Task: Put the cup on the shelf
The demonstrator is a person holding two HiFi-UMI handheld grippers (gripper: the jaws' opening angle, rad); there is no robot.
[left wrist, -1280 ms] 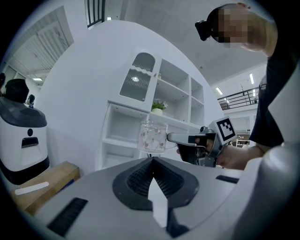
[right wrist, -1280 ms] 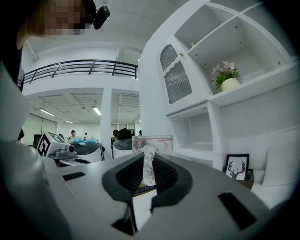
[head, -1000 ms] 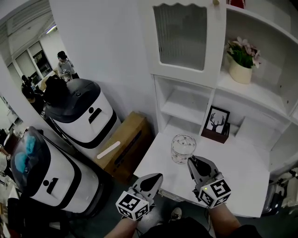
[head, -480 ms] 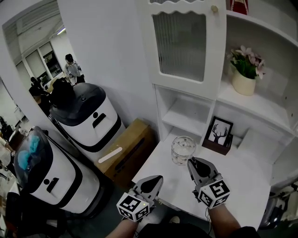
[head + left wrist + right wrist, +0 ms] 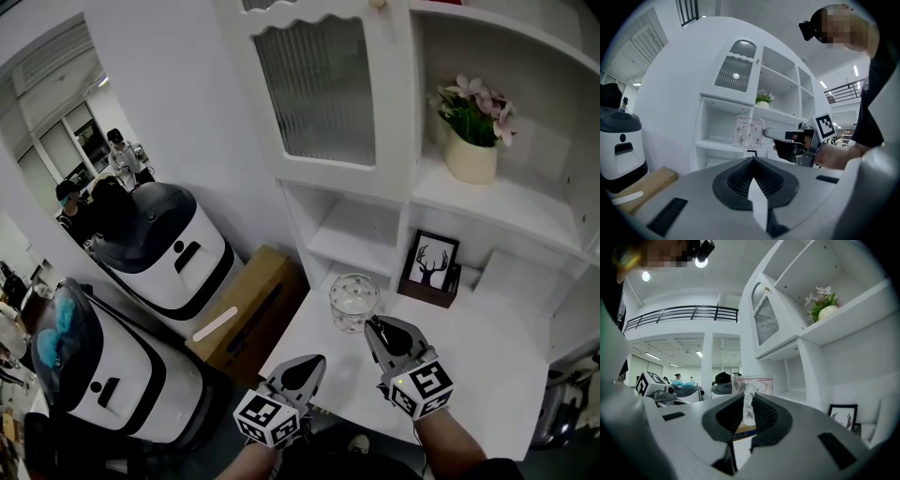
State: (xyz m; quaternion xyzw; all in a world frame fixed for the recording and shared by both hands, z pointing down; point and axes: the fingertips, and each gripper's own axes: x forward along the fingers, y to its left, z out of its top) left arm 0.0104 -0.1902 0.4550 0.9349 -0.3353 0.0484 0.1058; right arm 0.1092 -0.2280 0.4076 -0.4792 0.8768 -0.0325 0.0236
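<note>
A clear glass cup (image 5: pixel 353 302) with small printed dots hangs over the left part of the white desk (image 5: pixel 487 361), in front of the white shelf unit (image 5: pixel 361 234). My right gripper (image 5: pixel 378 328) is shut on the cup's handle; in the right gripper view the handle (image 5: pixel 749 405) stands pinched between the jaws, with the cup (image 5: pixel 752 382) beyond. The left gripper view has the cup (image 5: pixel 748 131) at the tip of the right gripper (image 5: pixel 780 135). The desk under the cup is hidden there. My left gripper (image 5: pixel 305 368) is shut and empty, off the desk's front left edge.
A framed deer picture (image 5: pixel 429 265) leans at the back of the desk. A flower pot (image 5: pixel 471 155) stands on the upper shelf. A ribbed glass cabinet door (image 5: pixel 323 89) hangs above the low compartment. Two white and black machines (image 5: pixel 173 253) and a cardboard box (image 5: pixel 248 309) stand on the left.
The head view has swung left and tilted up along the shelf. My right gripper has carried the cup slightly nearer the shelf. The left gripper has barely moved.
</note>
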